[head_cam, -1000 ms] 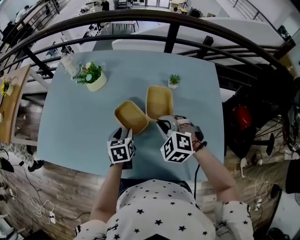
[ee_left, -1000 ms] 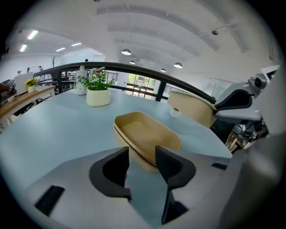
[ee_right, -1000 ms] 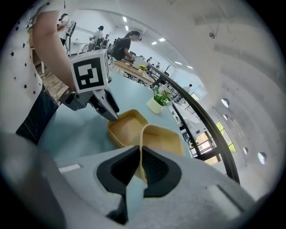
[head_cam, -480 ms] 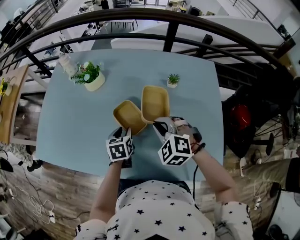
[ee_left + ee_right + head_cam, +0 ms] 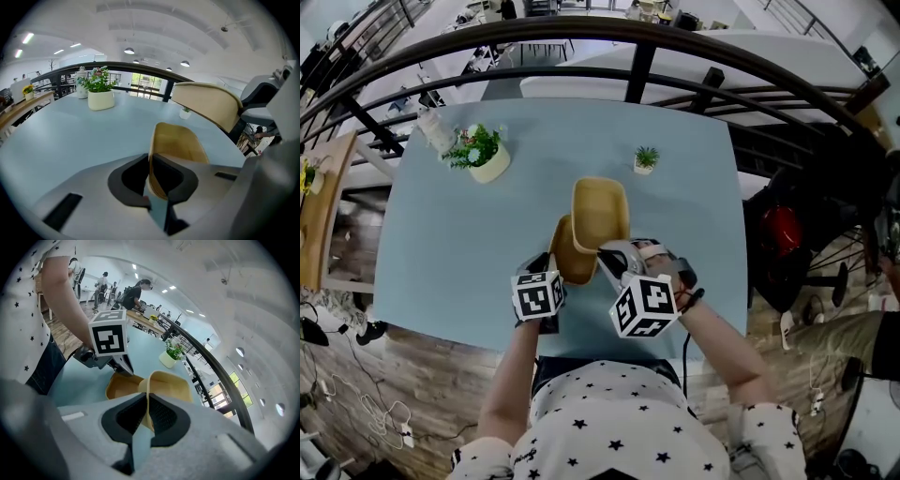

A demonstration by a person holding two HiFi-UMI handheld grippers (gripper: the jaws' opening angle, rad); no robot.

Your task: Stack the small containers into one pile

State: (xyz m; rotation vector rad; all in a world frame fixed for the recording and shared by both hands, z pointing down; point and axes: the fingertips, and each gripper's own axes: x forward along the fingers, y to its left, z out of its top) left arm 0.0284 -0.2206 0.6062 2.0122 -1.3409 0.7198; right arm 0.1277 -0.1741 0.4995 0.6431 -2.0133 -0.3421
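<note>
Pinching the near rim of the lower container (image 5: 570,261), the left gripper (image 5: 556,274) has just been closing its jaws on it by the blue table (image 5: 441,244). The right gripper (image 5: 606,253) clamps the raised upper container (image 5: 600,208), which partly hides the lower one. Both are empty, smooth tan tubs with rounded corners.

Your two tan containers, the upper container (image 5: 600,211) and the lower container (image 5: 568,255), look like smooth, matt moulded plastic. Your table (image 5: 441,234) has a smooth, pale-blue, low-sheen top. The railing (image 5: 642,67) looks like dark painted metal, the floor (image 5: 417,375) like wood-grain planks.
</note>
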